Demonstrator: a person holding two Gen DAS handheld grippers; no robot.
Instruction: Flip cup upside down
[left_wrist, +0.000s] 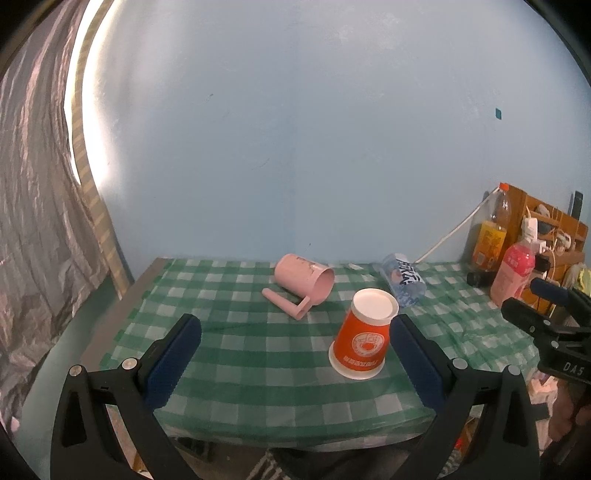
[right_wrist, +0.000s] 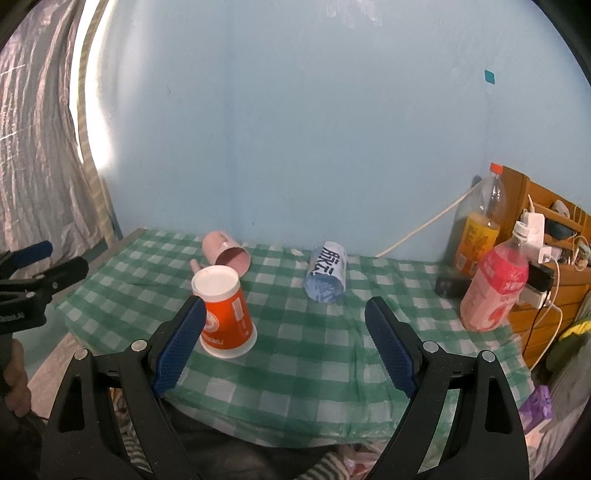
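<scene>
An orange paper cup stands upside down on the green checked tablecloth, white base up, rim on the cloth. It also shows in the right wrist view. My left gripper is open and empty; its right finger is close beside the cup. My right gripper is open and empty; its left finger is just beside the cup. A pink mug with a handle lies on its side behind the cup, and shows in the right wrist view too.
A blue-and-white cup lies on its side further back. An orange drink bottle and a pink drink bottle stand at the right by a wooden shelf with chargers and cables. A blue wall is behind; the table's front edge is near.
</scene>
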